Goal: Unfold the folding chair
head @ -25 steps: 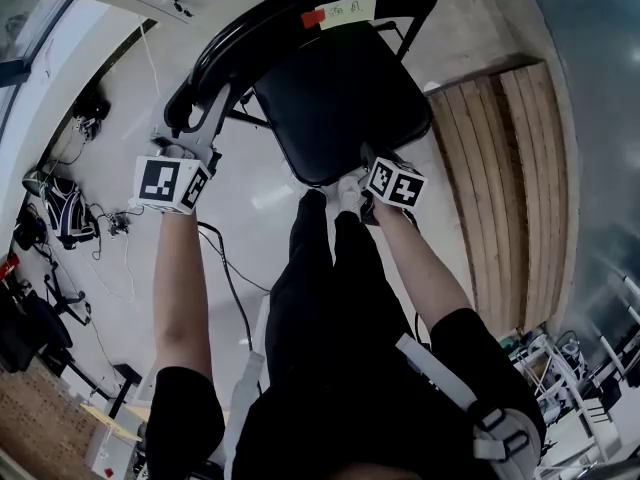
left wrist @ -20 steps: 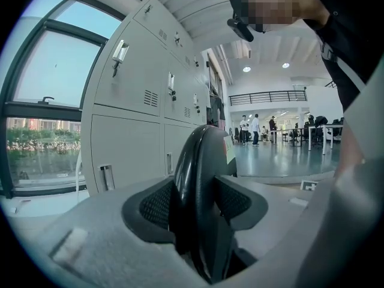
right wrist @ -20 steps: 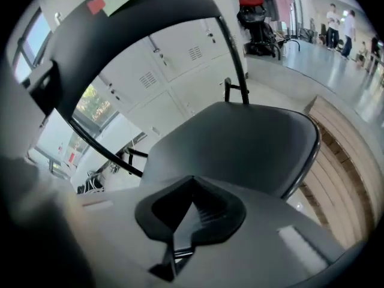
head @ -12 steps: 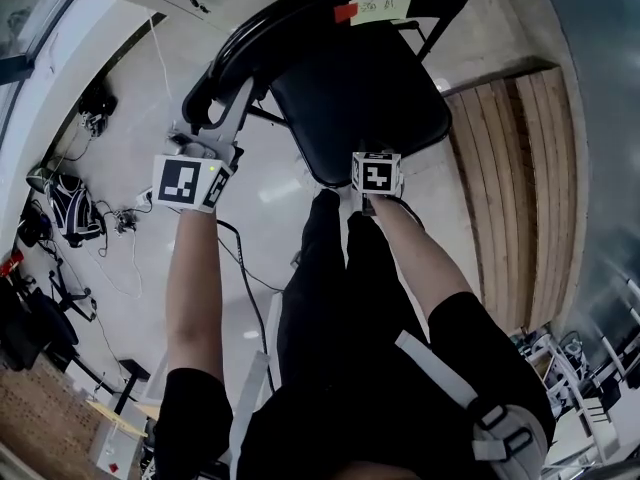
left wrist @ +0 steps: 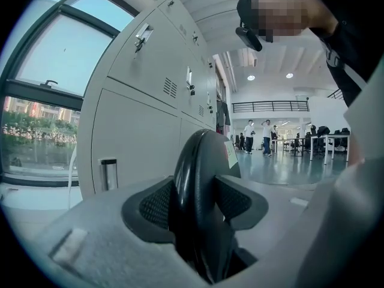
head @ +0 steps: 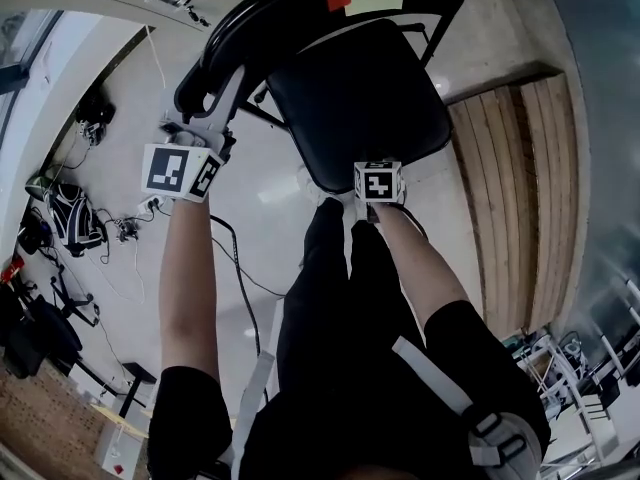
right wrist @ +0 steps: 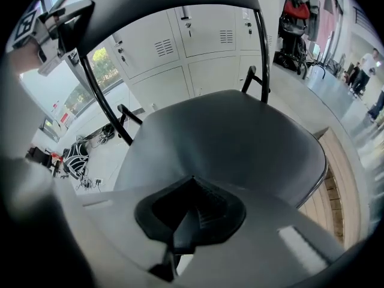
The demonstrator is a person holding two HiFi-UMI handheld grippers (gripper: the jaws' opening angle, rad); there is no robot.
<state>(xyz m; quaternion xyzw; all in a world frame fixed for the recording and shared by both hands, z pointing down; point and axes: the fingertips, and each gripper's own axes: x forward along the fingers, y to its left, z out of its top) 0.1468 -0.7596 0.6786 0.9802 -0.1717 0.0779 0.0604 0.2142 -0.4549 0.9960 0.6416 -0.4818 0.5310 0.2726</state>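
Note:
The black folding chair stands open in front of me, its seat point(head: 360, 98) close to level and its curved backrest point(head: 300, 3) carrying a red and white label. My left gripper point(head: 222, 96) clamps the backrest's left end; in the left gripper view the padded rim point(left wrist: 198, 179) sits squeezed between both pads. My right gripper point(head: 375, 180) points steeply down at the seat's front edge. Its jaws are shut with nothing between them point(right wrist: 186, 221), and the seat point(right wrist: 234, 143) spreads out just beyond them.
White lockers point(left wrist: 144, 101) stand behind the chair. A wooden platform point(head: 510, 188) lies to the right. Cables and bags point(head: 70, 208) litter the floor at left. My own legs point(head: 340, 298) are just below the seat's front edge.
The right gripper has rolled, shifted from the seat's front corner to its front edge and shut its jaws. The left gripper has shifted sideways with the backrest still in it.

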